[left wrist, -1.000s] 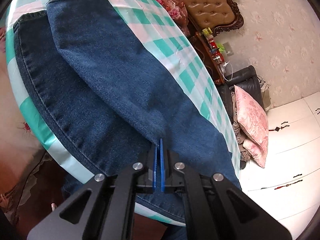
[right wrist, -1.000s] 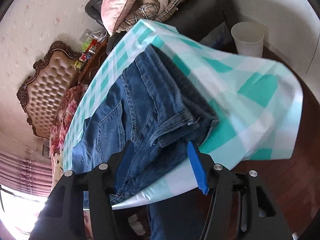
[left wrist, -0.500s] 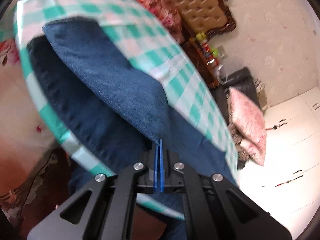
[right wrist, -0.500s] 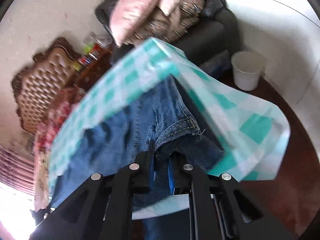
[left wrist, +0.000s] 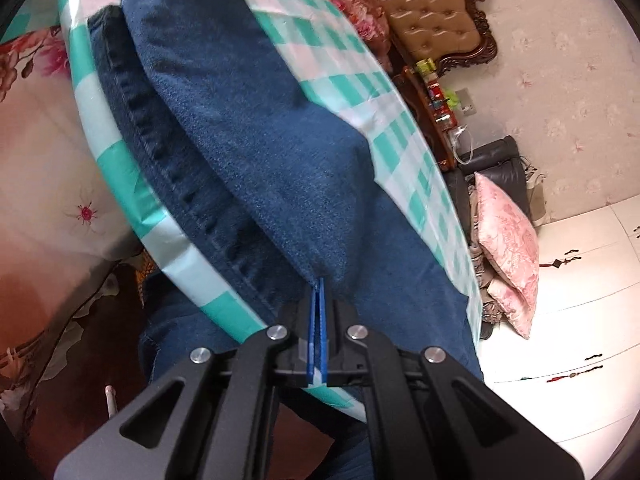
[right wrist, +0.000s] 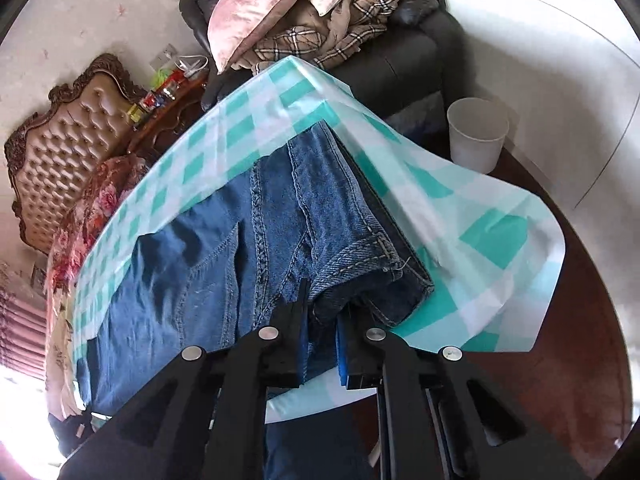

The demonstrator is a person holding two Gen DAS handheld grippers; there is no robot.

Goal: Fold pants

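Blue denim pants (left wrist: 256, 168) lie on a table with a teal and white checked cloth (left wrist: 344, 60). In the left wrist view my left gripper (left wrist: 319, 292) is shut on a fold of the pant leg and lifts it off the lower layer. In the right wrist view the pants (right wrist: 224, 248) show their waist and pockets. My right gripper (right wrist: 322, 320) is shut on the waistband corner near the table's front edge, with denim bunched between the blue pads.
A tufted brown headboard (left wrist: 432, 12) and a cluttered side table (left wrist: 436, 96) stand behind the table. A dark sofa holds pink pillows (right wrist: 260, 4) and plaid blankets. A white bucket (right wrist: 476, 136) stands on the dark floor to the right.
My right gripper went from open to shut on the waistband. My left gripper stayed shut on the leg fold and lifted it higher over the lower leg.
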